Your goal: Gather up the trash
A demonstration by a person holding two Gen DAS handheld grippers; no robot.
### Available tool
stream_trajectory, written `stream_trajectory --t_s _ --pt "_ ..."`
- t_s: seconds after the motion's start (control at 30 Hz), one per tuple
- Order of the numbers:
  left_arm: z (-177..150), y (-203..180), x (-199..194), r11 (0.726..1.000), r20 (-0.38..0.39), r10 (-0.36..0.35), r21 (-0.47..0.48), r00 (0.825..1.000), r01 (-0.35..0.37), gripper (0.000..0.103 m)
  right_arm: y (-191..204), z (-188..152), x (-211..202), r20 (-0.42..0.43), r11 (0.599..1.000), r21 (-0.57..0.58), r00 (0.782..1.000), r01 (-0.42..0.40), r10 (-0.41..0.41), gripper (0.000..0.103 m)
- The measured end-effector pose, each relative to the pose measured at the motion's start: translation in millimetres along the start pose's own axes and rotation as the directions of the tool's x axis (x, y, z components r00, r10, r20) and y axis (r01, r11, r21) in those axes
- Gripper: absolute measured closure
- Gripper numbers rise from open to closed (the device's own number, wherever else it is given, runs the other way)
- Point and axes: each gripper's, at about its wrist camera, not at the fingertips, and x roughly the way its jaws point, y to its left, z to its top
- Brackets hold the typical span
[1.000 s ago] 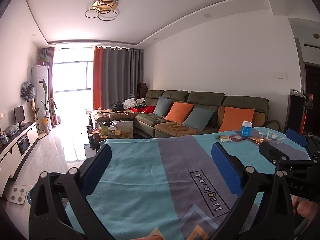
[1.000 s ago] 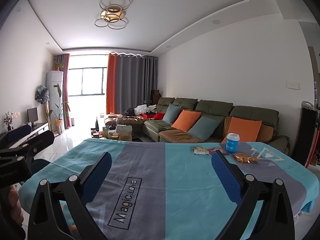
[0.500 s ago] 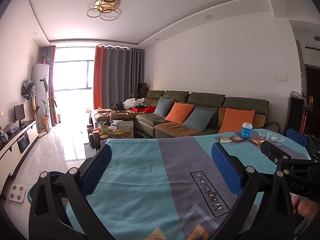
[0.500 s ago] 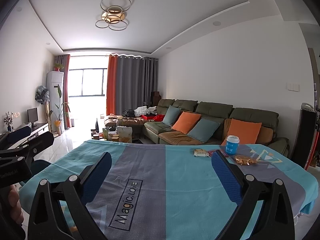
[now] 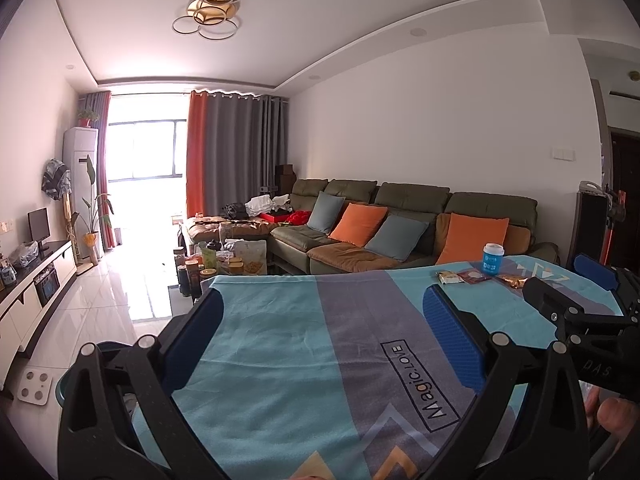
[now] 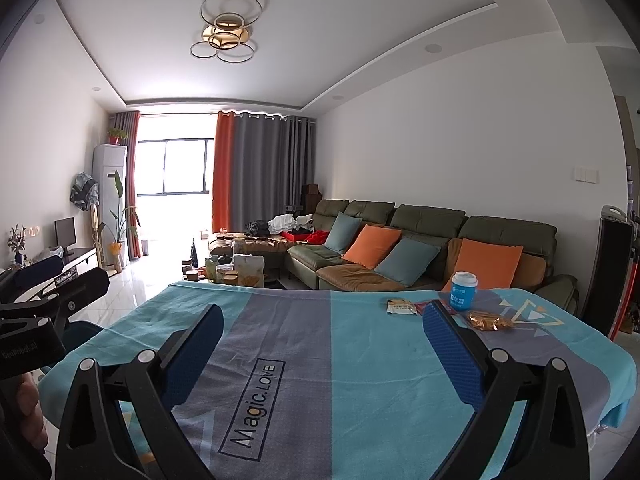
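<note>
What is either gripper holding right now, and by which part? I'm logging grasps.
Nothing. The left gripper and the right gripper are both open and empty above the tablecloth.

Home living room | green sofa (orange cushions) | curtains | clothed table

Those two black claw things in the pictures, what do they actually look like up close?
Each is a hand-held tool. The left gripper and right gripper have black plastic linkage arms joined by silver rivets, ending in two long fingers faced with blue textured pads. White lettering marks the black bodies. Part of a hand shows; no sleeve is visible.
</note>
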Motion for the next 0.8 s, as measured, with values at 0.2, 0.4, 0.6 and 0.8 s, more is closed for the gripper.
stream_trajectory --t_s 0.2,0.4,0.6,0.8 --pt "-0.6 0.0 0.5 1.000 -0.005 -0.003 -0.002 1.000 0.003 0.005 -0.8 0.0 -0.5 -0.003 1.000 0.005 1.000 0.002 -0.002 0.007" --pt "-4.6 -1.6 1.9 1.000 -0.015 -0.015 -0.003 1.000 0.015 0.005 0.0 -1.0 0.2 -0.010 1.000 0.004 1.000 0.003 -0.003 0.007" --pt "-5.7 0.8 5.7 1.000 -0.022 0.006 -0.010 1.000 -0.007 0.005 -0.3 -1.7 1.8 -0.014 1.000 0.007 1.000 0.005 -0.005 0.007" --pt "-4.7 2.1 10.5 1.000 -0.027 0.000 0.001 1.000 0.000 0.005 -1.5 -1.8 3.0 -0.009 1.000 0.011 1.000 0.016 -0.016 0.007"
